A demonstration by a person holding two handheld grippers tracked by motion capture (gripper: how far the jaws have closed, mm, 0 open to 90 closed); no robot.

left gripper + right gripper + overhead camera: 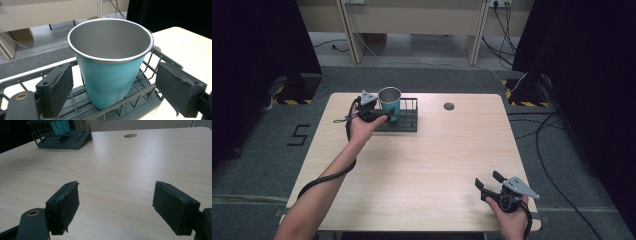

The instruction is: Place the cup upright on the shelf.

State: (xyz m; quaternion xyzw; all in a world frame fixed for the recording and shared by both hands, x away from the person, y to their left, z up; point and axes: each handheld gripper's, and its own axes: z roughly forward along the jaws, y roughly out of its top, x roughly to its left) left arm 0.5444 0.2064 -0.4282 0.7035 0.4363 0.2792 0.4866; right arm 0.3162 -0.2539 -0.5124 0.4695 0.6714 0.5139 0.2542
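We see a pale wooden table (422, 165), rectangular, with a small round grommet hole (449, 106) near its far edge. At the far left of the tabletop sits a dark wire rack (408, 119), low walled, with a grid floor. Inside the rack, at its left end, stands a teal metal cup (389, 102), upright, mouth up, steel rim and bare steel inside. In the left gripper view the cup (110, 75) rests on the rack's grid floor (77, 105), just behind the near rail.

Left hand (362, 127) reaches across to the rack, forearm coming from the bottom left. We place the left gripper (379, 114) right at the cup, near its lower body. In its own view the left gripper (112, 87) has its jaws spread wide, one pad (61, 90) on either side of the cup with a clear gap on both sides, so nothing is grasped and neither pad touches the cup.

Right hand (512, 212) sits at the near right corner of the table, well apart from the rack. The right gripper (488, 181) points toward the table's middle. In its own view the right gripper (115, 205) is also spread wide with only bare tabletop between the pads (71, 202), holding nothing. Far off in that view we see the rack (62, 140) with the cup (59, 127) in it.
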